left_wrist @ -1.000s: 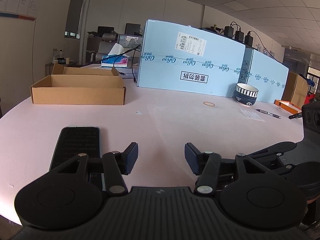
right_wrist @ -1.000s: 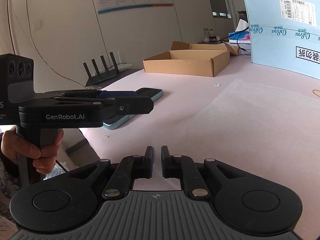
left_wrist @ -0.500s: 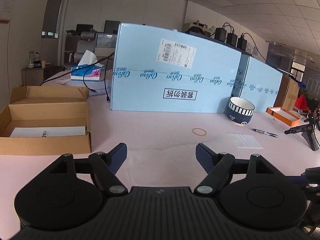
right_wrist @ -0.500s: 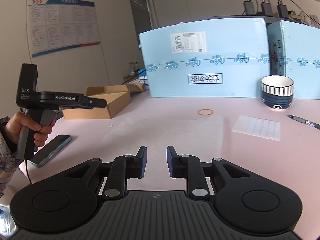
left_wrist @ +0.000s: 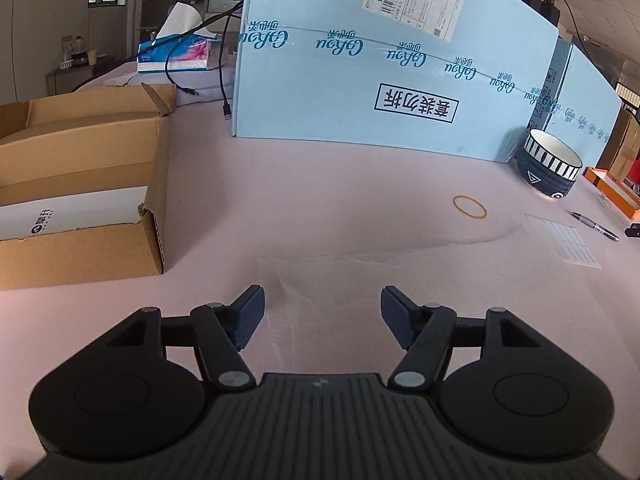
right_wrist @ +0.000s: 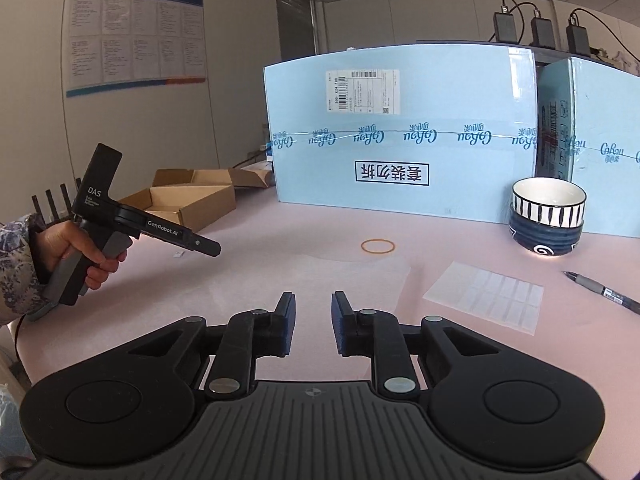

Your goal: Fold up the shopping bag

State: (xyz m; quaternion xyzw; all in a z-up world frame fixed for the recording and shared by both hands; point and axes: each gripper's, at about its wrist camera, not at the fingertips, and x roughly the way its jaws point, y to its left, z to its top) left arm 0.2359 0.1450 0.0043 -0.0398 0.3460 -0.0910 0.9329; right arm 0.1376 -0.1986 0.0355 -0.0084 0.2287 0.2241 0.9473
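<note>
Lying flat on the pink table [left_wrist: 360,184], centre frame, the translucent shopping bag [left_wrist: 440,280] sits ahead of both tools. Left gripper [left_wrist: 322,316] closing, jaws wide, nothing pinched; right gripper [right_wrist: 313,322] closing too, narrow gap, empty. Blue carton [right_wrist: 400,136] reads "Cobou"; the left tool's side reads "GenRobot.AI" and "DAS".

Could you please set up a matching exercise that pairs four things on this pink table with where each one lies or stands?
Things:
1. striped bowl
2. rubber band
3. pen
4. cardboard box

Places:
A. at the table's right edge, beside the sheet of white labels
B. flat on the open table, in front of the big blue carton
C. on the left side of the table, lid open
D. upright against the foot of the blue carton, on the right

Pairs: 1-D, 2-B, 3-A, 4-C
</note>
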